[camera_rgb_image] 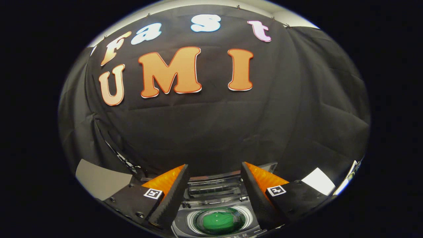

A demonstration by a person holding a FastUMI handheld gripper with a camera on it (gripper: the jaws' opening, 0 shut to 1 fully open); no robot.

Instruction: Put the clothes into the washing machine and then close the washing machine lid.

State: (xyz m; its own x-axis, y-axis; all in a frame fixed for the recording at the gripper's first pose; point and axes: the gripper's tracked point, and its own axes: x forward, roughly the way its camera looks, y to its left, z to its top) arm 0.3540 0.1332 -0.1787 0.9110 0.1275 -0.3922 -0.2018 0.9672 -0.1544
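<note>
My gripper is open, its two fingers spread wide with nothing between them. Below and between the fingers I look down on a top-loading washing machine. Its round drum opening holds a green garment lying inside. The machine's lid stands raised at the back, just beyond the drum and between the fingertips. The gripper hangs well above the machine and touches nothing.
The black cloth wall rises right behind the machine. A pale panel shows beyond the left finger, and a white sheet beyond the right finger.
</note>
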